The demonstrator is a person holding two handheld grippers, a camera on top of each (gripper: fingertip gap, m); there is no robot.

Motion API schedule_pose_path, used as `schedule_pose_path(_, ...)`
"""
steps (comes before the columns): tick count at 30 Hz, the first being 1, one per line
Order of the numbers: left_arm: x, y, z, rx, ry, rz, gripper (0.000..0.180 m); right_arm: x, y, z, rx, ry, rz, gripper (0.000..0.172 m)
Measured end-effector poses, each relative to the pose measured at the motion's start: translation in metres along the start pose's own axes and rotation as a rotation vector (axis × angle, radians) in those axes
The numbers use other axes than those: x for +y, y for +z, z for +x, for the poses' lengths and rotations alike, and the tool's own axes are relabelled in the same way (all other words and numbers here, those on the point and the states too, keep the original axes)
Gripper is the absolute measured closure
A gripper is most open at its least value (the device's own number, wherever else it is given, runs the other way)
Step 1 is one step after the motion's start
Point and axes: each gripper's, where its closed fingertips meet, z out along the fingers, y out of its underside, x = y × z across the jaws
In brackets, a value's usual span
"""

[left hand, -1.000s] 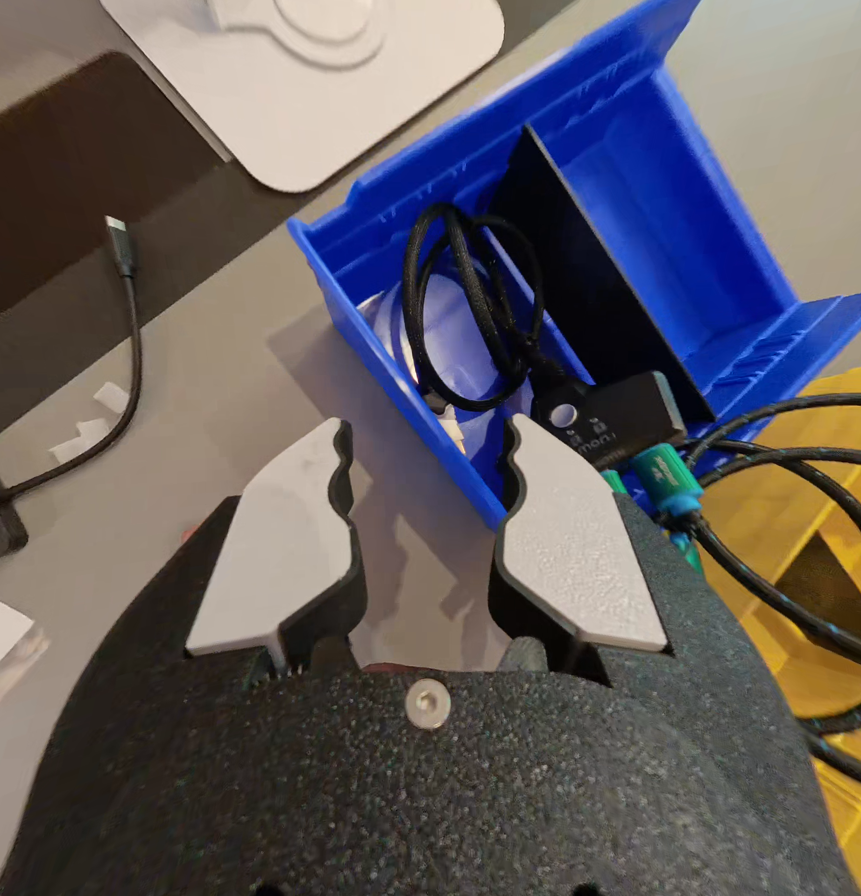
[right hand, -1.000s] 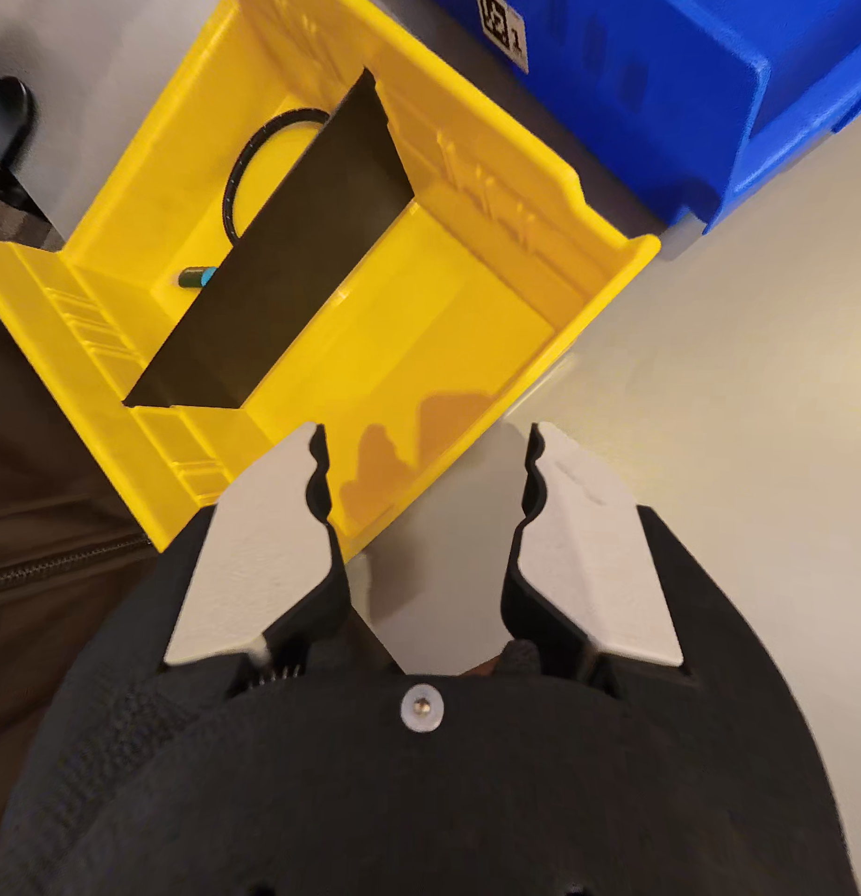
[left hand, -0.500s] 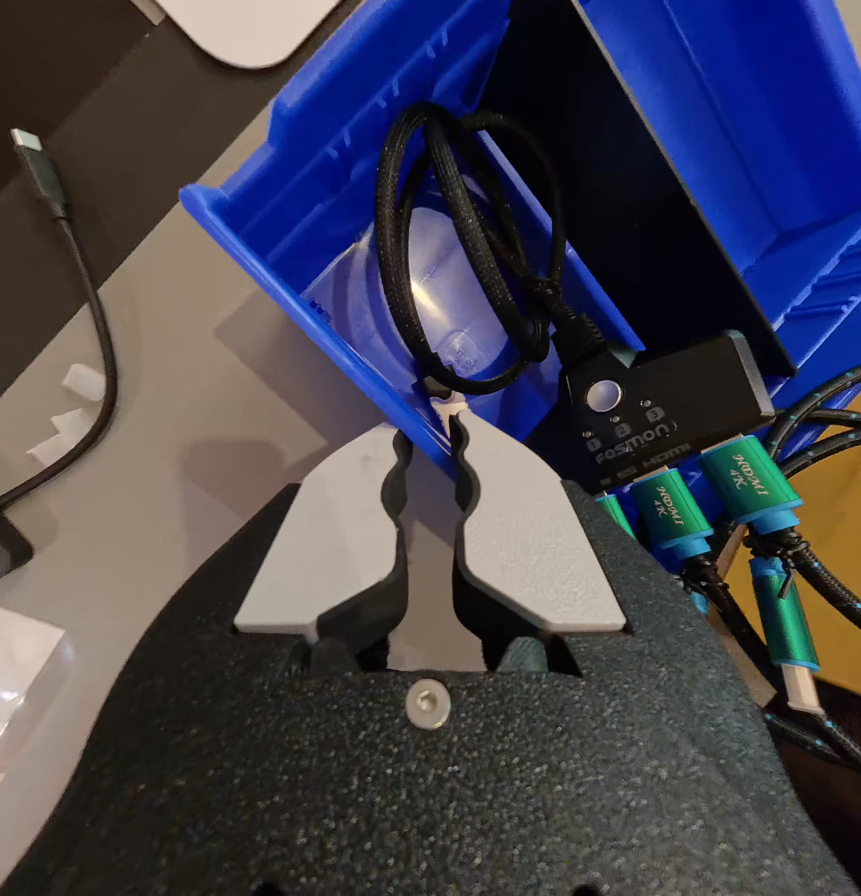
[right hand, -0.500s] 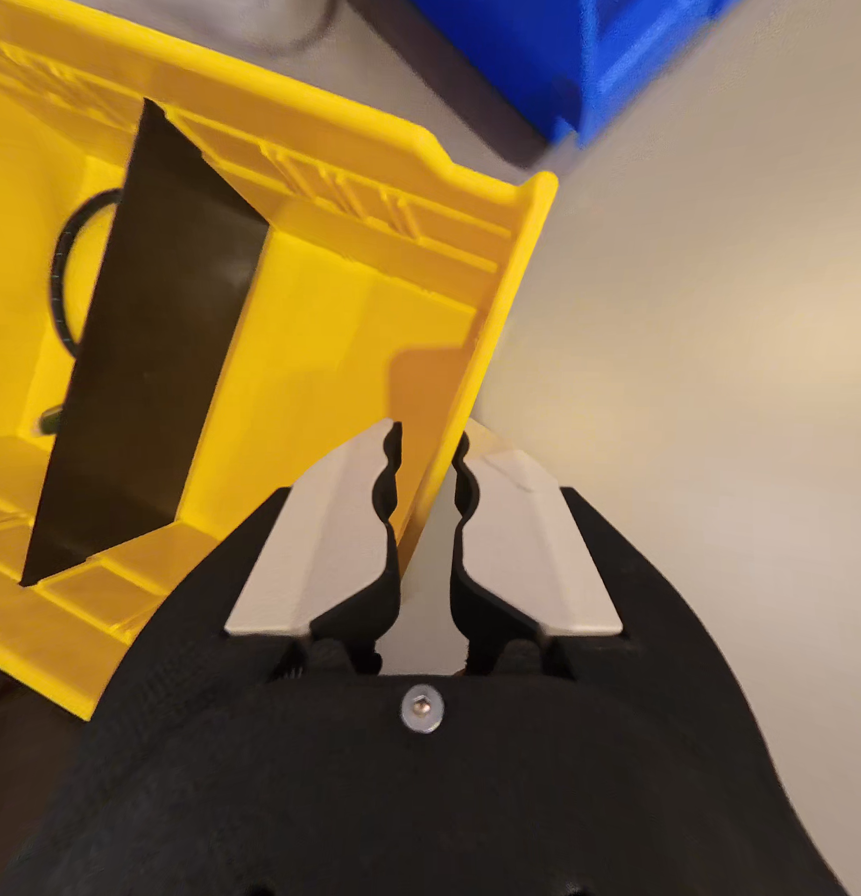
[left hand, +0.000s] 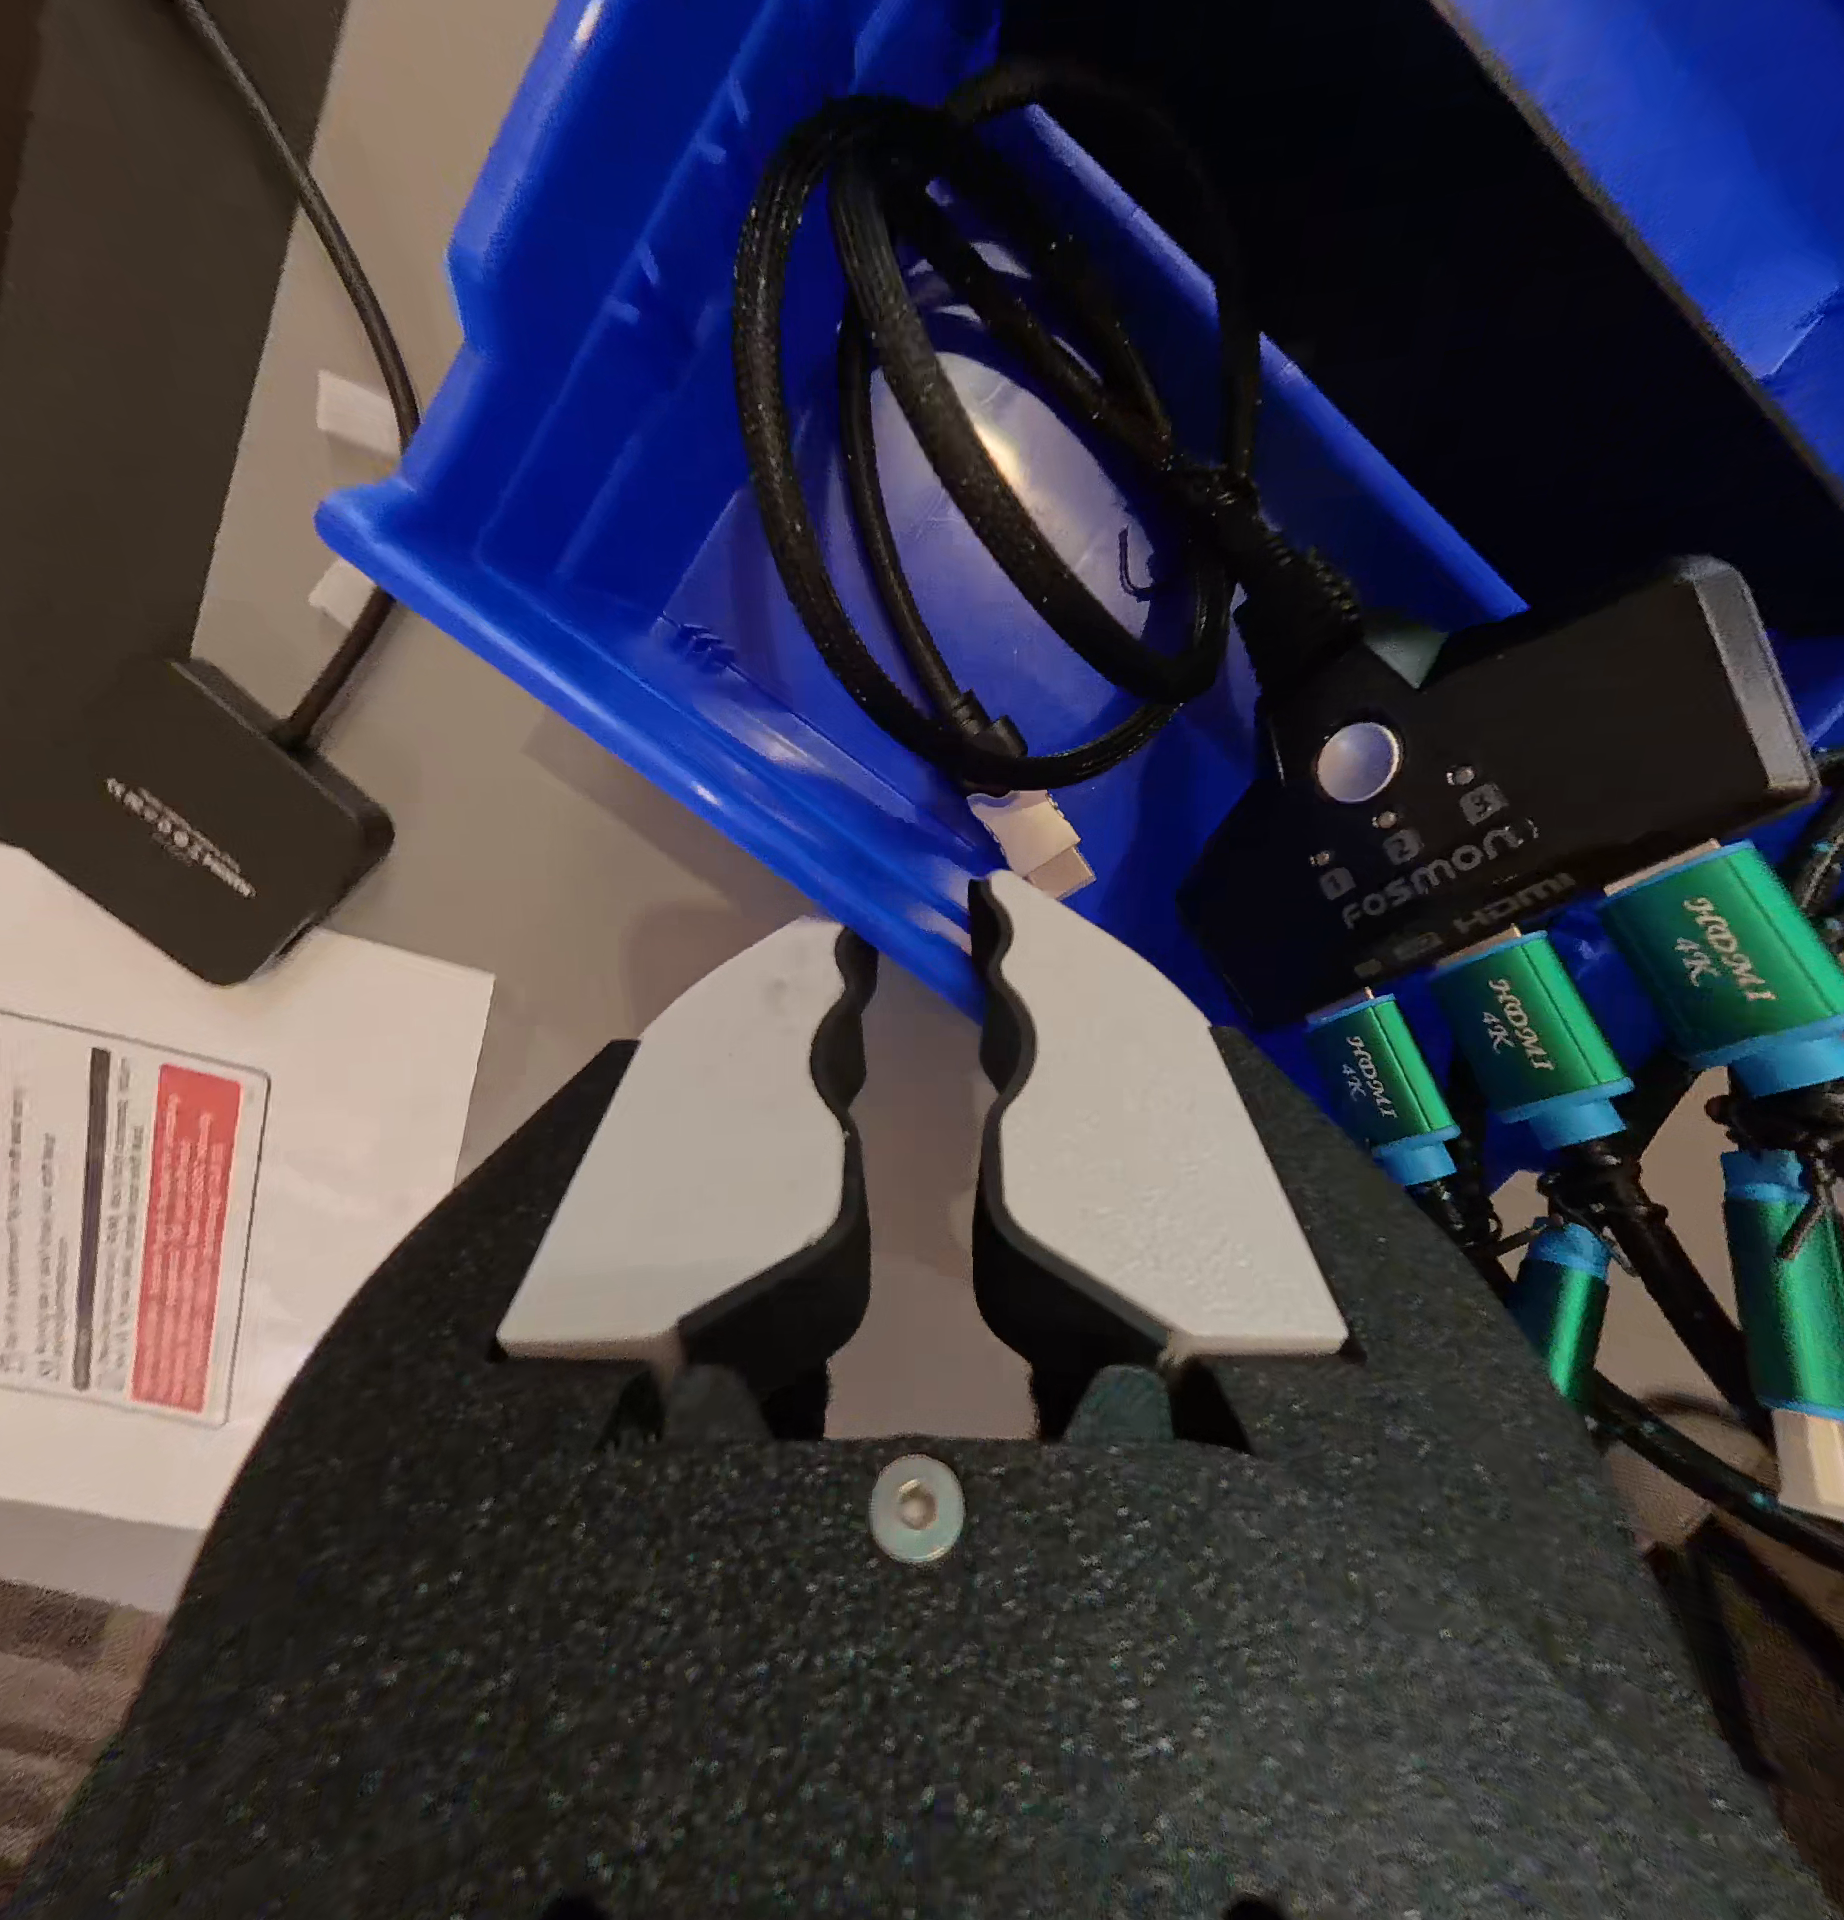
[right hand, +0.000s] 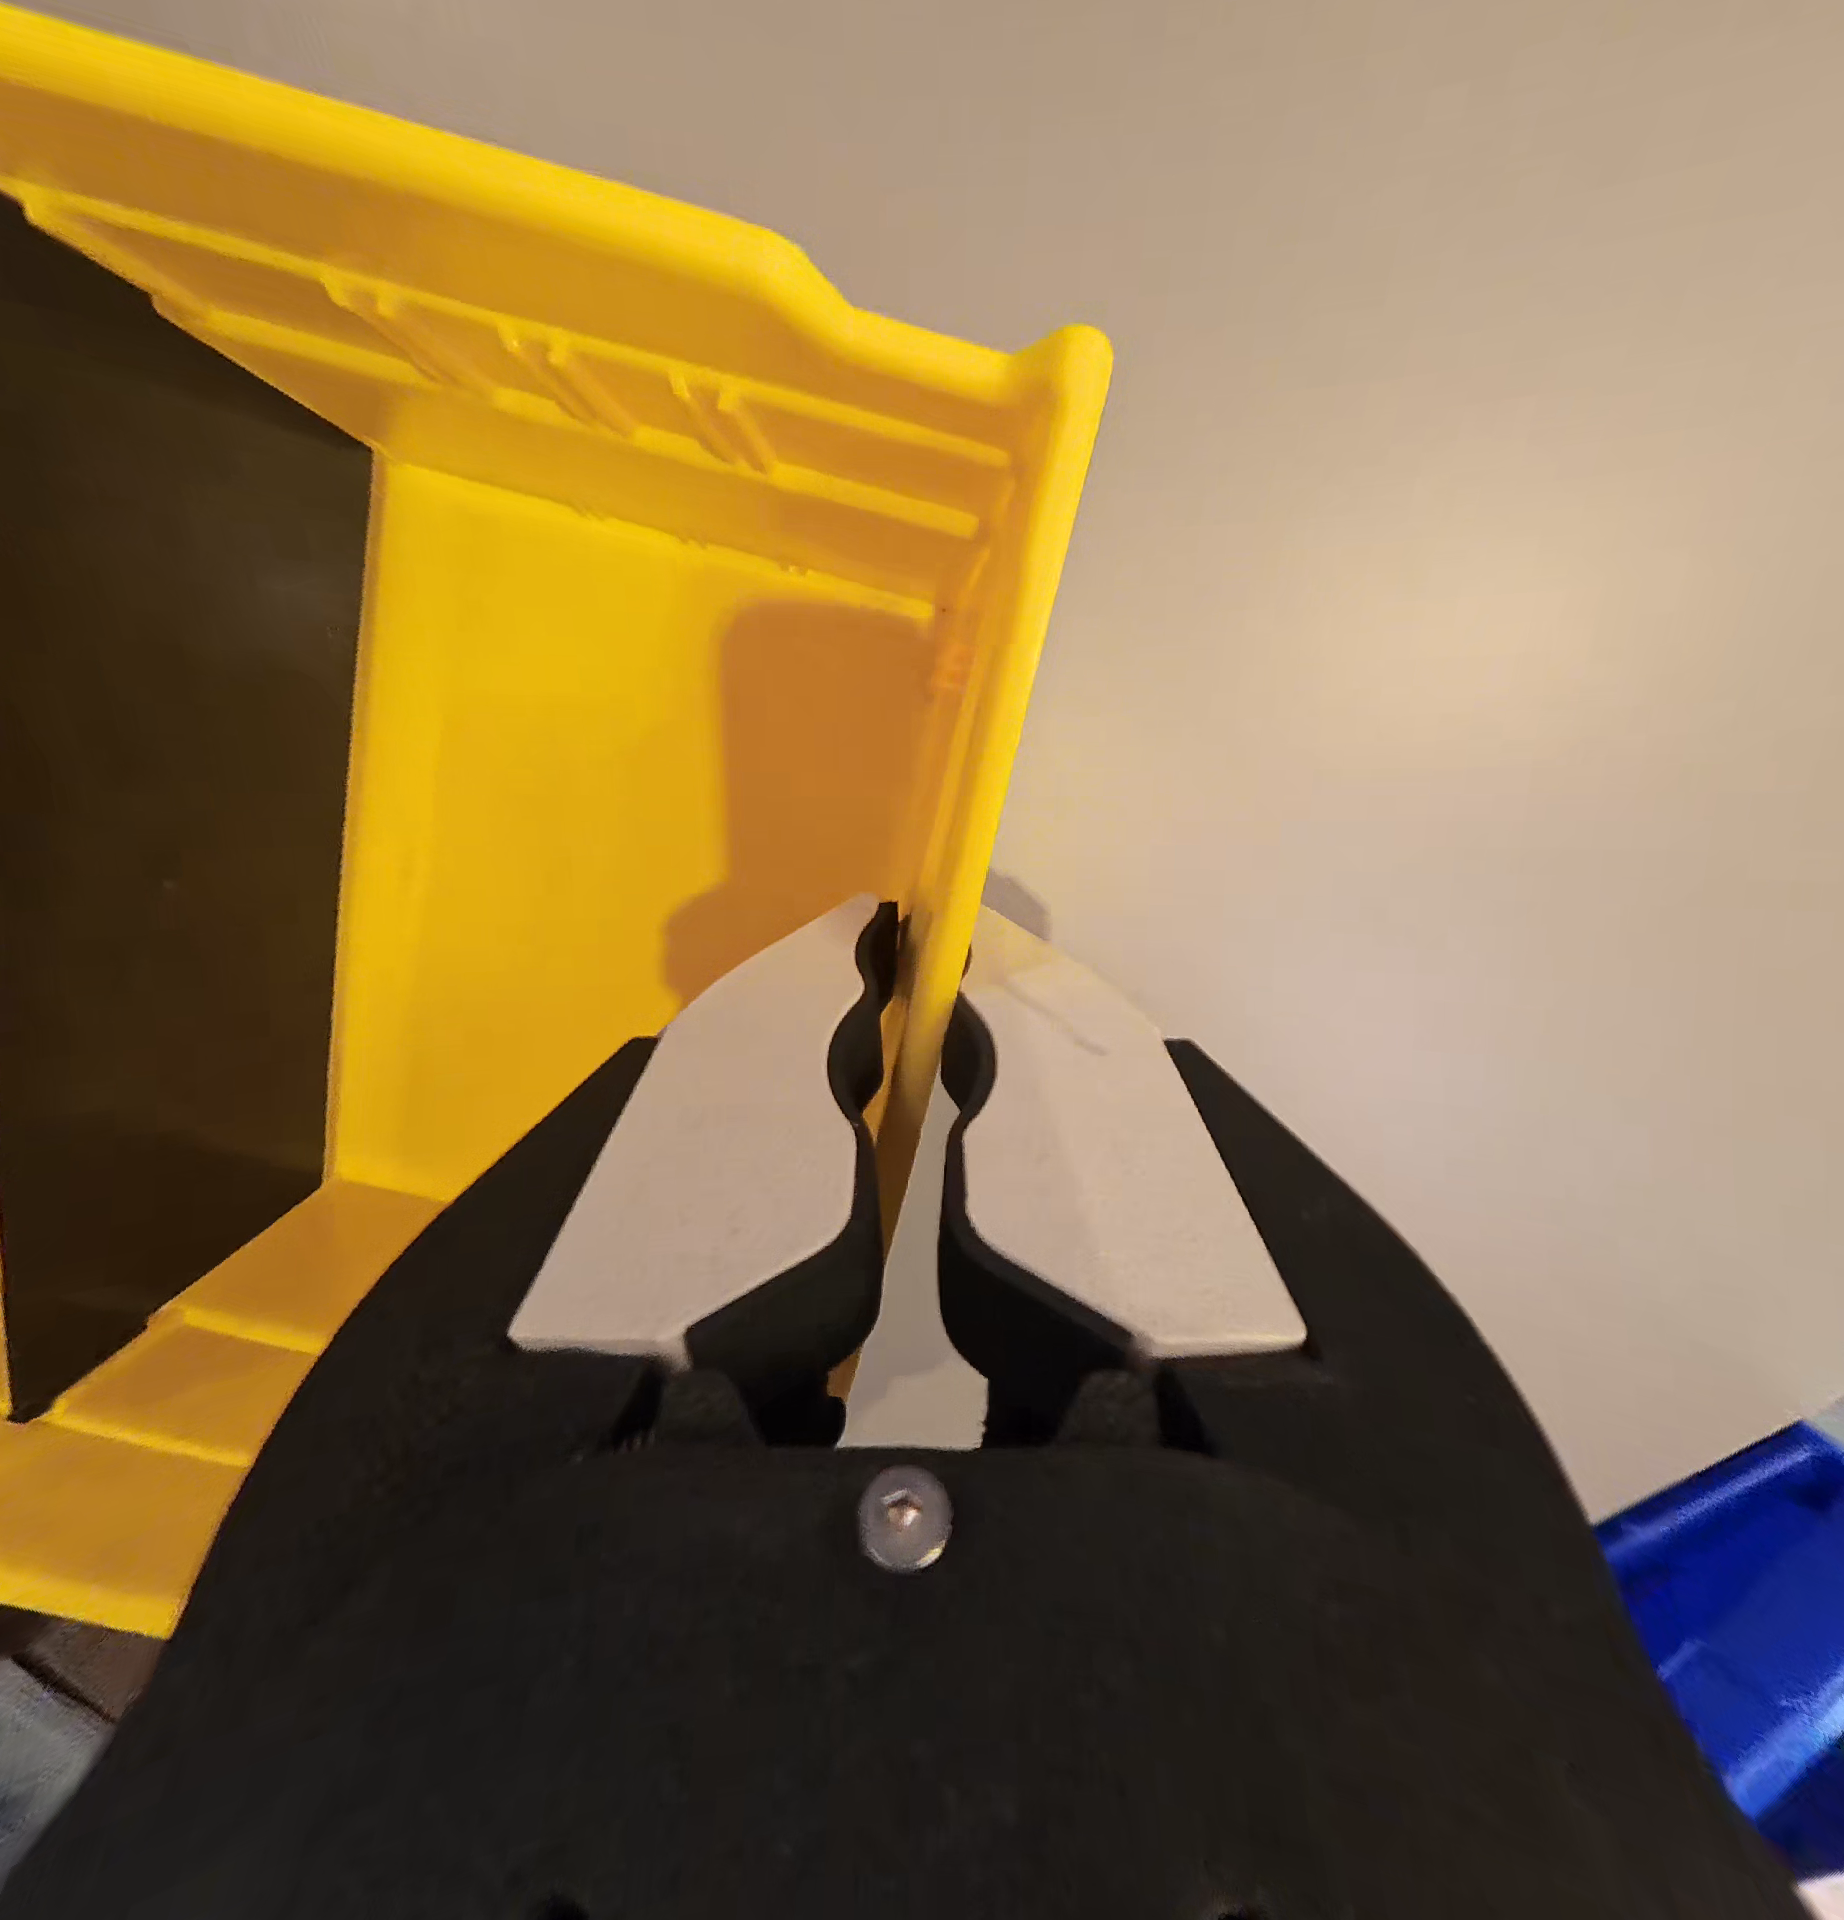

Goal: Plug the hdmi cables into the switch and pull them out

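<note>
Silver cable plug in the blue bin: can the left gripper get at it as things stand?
Probably not right now. The left gripper is clamped on the blue bin wall; the silver plug lies just inside, beside its right finger, otherwise unobstructed.

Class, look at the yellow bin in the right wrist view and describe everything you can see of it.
The yellow bin looks like moulded plastic, open-topped, with ribbed, stepped rims. A black divider panel stands across its inside; the near compartment shows nothing in it. The right hand-held gripper is shut on its thin side wall, one finger inside, one outside. It is seen against a beige surface.
</note>
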Motion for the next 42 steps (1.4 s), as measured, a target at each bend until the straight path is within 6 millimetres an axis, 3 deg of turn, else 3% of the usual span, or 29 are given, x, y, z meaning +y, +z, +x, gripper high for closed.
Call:
schedule_pose_path(12,0.092,-0.028,-0.021,-0.054,0.282,-0.236,0.162,0.000,-0.001,0.076,0.021,-0.292,-0.144,0.161)
schedule_pose_path(21,0.118,-0.040,-0.046,-0.103,0.479,-0.366,0.158,-0.014,0.002,0.128,0.103,-0.488,-0.238,0.155)
schedule_pose_path(27,0.144,-0.052,-0.065,-0.108,0.558,-0.540,0.160,-0.015,0.003,0.145,0.062,-0.504,-0.271,0.157)
schedule_pose_path(34,0.159,-0.058,-0.077,-0.154,0.610,-0.595,0.167,-0.006,-0.001,0.164,0.053,-0.511,-0.360,0.159)
schedule_pose_path(42,0.167,-0.061,-0.092,-0.247,0.554,-0.553,0.170,0.005,-0.006,0.188,0.114,-0.512,-0.426,0.157)
